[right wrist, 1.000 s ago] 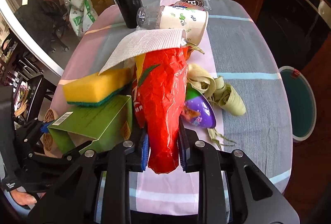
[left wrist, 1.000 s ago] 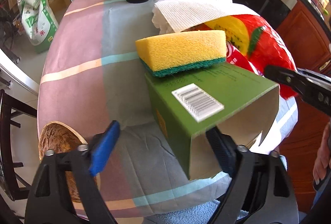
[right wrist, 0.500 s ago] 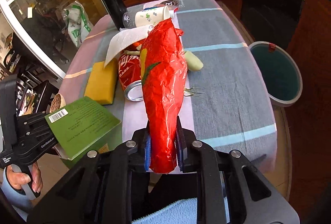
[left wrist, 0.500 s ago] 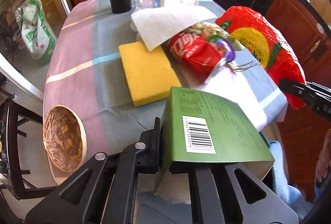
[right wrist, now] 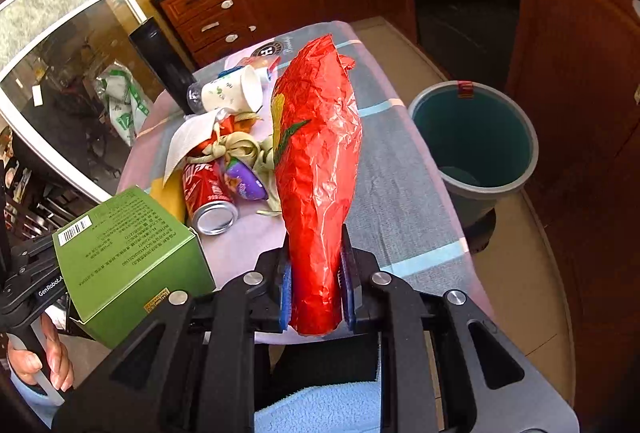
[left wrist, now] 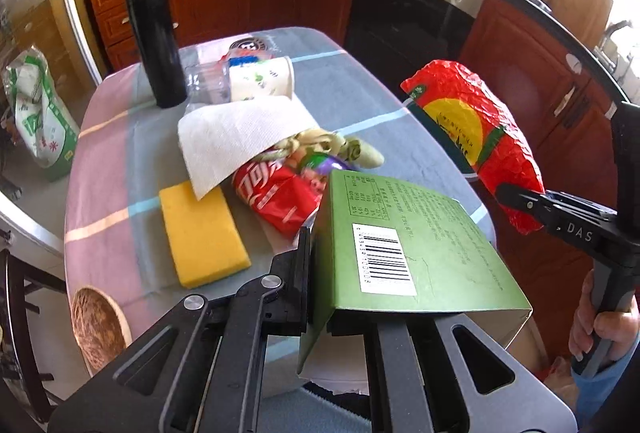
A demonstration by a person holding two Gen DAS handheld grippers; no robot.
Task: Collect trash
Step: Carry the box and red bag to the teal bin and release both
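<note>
— Two things are up off the table [left wrist: 120, 137], one in each of my tongs. What sits far left?

— Wicker bowl [left wrist: 98, 321] at the near left edge, then the yellow sponge [left wrist: 202, 233] lying flat. Far behind it stands a black flask [left wrist: 154, 41].

— And the middle?

— My left gripper [left wrist: 340, 293] is closed tight on the green box [left wrist: 408, 245], which it holds in the air at the near edge, barcode up. Beyond it, the rest of the trash lies heaped on the table: a paper towel [left wrist: 240, 137] draped over a red can [left wrist: 280, 197], a purple wrapper [left wrist: 324, 163], pale husks [left wrist: 344, 147], and a paper cup [left wrist: 260, 81] on its side further back.

— Right side?

— My right gripper [right wrist: 314, 285] is clamped on the red bag [right wrist: 316, 173], which stands upright between the blue pads [right wrist: 347, 285], clear of the table. Right of the table, on the floor, is the bin [right wrist: 474, 141], with something small inside it.
</note>
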